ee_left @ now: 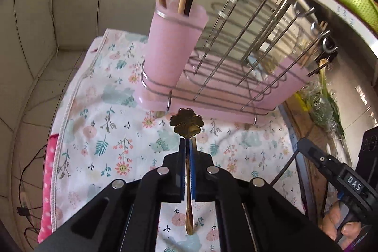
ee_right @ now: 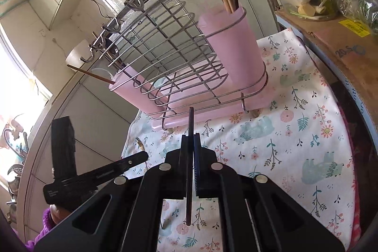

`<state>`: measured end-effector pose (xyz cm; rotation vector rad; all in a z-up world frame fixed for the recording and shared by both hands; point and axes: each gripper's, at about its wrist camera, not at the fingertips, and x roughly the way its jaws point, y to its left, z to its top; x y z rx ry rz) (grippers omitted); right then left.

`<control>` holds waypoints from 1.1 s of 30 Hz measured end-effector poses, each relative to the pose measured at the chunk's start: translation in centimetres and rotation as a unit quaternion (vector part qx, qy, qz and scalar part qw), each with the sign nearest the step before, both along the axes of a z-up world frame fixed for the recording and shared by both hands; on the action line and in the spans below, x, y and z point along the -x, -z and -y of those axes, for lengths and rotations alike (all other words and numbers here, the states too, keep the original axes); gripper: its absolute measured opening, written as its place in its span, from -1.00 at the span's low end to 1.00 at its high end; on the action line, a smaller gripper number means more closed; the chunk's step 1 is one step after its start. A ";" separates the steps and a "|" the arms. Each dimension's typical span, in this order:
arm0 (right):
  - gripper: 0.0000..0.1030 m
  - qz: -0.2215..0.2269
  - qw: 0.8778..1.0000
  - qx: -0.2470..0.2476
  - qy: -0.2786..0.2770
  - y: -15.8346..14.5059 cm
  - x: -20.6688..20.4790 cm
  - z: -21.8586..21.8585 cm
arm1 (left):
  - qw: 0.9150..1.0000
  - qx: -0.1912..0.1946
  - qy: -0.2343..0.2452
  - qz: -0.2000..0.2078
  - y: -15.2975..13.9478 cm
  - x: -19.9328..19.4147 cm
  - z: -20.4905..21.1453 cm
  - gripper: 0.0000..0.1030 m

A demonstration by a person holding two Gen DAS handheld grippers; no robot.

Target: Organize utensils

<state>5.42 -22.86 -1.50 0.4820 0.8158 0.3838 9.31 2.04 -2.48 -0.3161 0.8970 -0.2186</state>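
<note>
My left gripper (ee_left: pixel 187 142) is shut on a gold spoon (ee_left: pixel 187 123) with a clover-shaped end, held above the floral cloth just in front of the dish rack. My right gripper (ee_right: pixel 191 137) is shut on a dark chopstick (ee_right: pixel 190 124) that points up toward the rack. The wire dish rack (ee_left: pixel 236 58) on a pink tray carries a pink utensil cup (ee_left: pixel 173 44) holding wooden chopsticks and a black utensil. The cup also shows in the right wrist view (ee_right: pixel 234 44) with the rack (ee_right: pixel 174 51) beside it. A second pink holder (ee_right: pixel 127 89) with one chopstick sits at the rack's other end.
A floral cloth (ee_left: pixel 104 124) covers the table (ee_right: pixel 295 134). A cardboard box (ee_right: pixel 342 46) with cabbage and greens stands at the right. A green colander (ee_left: pixel 356 1) is behind the rack. Tiled walls and hanging pans lie beyond. The other gripper shows at each view's edge.
</note>
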 end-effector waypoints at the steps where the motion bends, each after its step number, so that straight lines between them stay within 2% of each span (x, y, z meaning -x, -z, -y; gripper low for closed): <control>1: -0.91 0.006 1.000 0.003 0.002 -0.3 0.1 0.0 | 1.000 0.004 -0.003 0.018 -0.8 0.3 -0.1 -0.96; 8: -0.91 0.036 0.999 0.006 0.015 -2.7 0.5 0.7 | 0.992 0.035 -0.027 0.117 -6.5 2.3 -2.9 -0.97; 15: -0.91 0.075 0.997 0.020 0.030 -5.9 0.8 1.3 | 0.985 0.044 -0.037 0.163 -10.2 3.3 -4.3 -1.00; 19: -0.91 0.093 0.995 0.028 0.035 -7.4 0.8 1.4 | 0.984 0.036 -0.033 0.172 -10.8 3.6 -4.7 -1.00; 22: -0.91 0.098 0.994 0.029 0.033 -7.7 0.8 1.3 | 0.987 0.033 -0.037 0.155 -9.6 3.1 -5.3 -1.00; 24: -0.91 0.097 0.994 0.030 0.031 -7.6 0.9 1.1 | 0.991 0.046 -0.039 0.123 -8.0 2.3 -6.3 -0.91; 25: -0.91 0.094 0.995 0.031 0.029 -7.4 0.8 1.0 | 0.993 0.058 -0.042 0.098 -7.0 1.7 -7.0 -0.85; 26: -0.91 0.090 0.995 0.032 0.028 -7.1 0.8 0.8 | 0.993 0.075 -0.051 0.069 -5.8 1.0 -7.8 -0.63; 27: -0.91 0.087 0.995 0.031 0.026 -6.9 0.7 0.7 | 0.992 0.093 -0.065 0.047 -4.7 0.4 -8.6 -0.45; 29: -0.91 0.079 0.996 0.032 0.022 -6.3 0.5 0.4 | 0.988 0.124 -0.093 0.007 -2.6 -1.1 -10.4 -0.40; 33: -0.91 0.064 0.997 0.028 0.014 -5.3 -0.2 -0.2 | 0.977 0.151 -0.135 -0.069 1.2 -4.1 -12.7 -0.40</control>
